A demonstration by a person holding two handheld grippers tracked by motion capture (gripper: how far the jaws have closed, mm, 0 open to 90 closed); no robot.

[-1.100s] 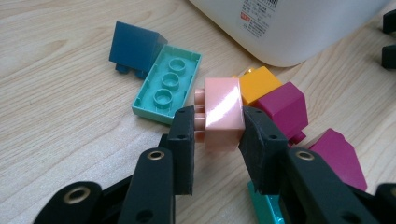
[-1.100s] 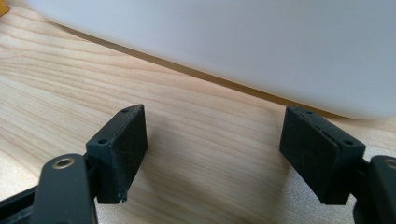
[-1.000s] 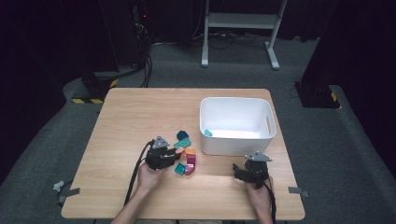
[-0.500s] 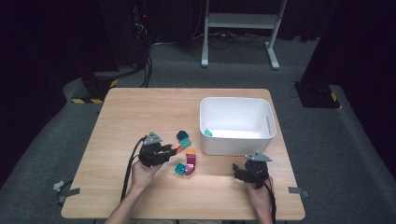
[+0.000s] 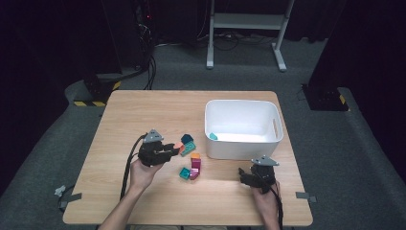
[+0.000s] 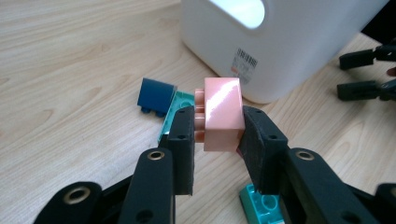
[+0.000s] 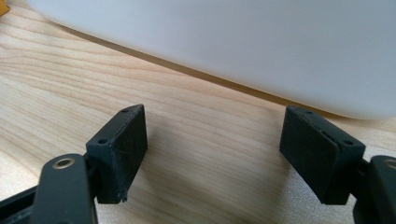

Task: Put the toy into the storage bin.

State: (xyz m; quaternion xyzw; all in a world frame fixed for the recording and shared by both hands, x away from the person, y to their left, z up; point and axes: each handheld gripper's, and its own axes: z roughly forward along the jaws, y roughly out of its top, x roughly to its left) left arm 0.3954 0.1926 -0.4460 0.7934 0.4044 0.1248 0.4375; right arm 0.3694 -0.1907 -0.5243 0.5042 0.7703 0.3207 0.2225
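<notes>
Gripping a pink block [image 6: 223,113], left tool [image 6: 217,135] hiding its sides; right tool [image 7: 212,154] open

Both grippers black w/ a grey 3-cornered plate on top: left gripper [image 5: 165,152], right gripper [image 5: 256,179]. Black cable trails from each along the forearm. Jaws: flat matte-black rectangular pads w/ small screw holes, brass-coloured rivets at arm pivots. Forearms bare, no sleeves.

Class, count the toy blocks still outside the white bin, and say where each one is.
6: a pink block clamped in the left gripper; on the table, a navy block, teal plate, orange block, magenta block and teal block. Others may be hidden.
</notes>
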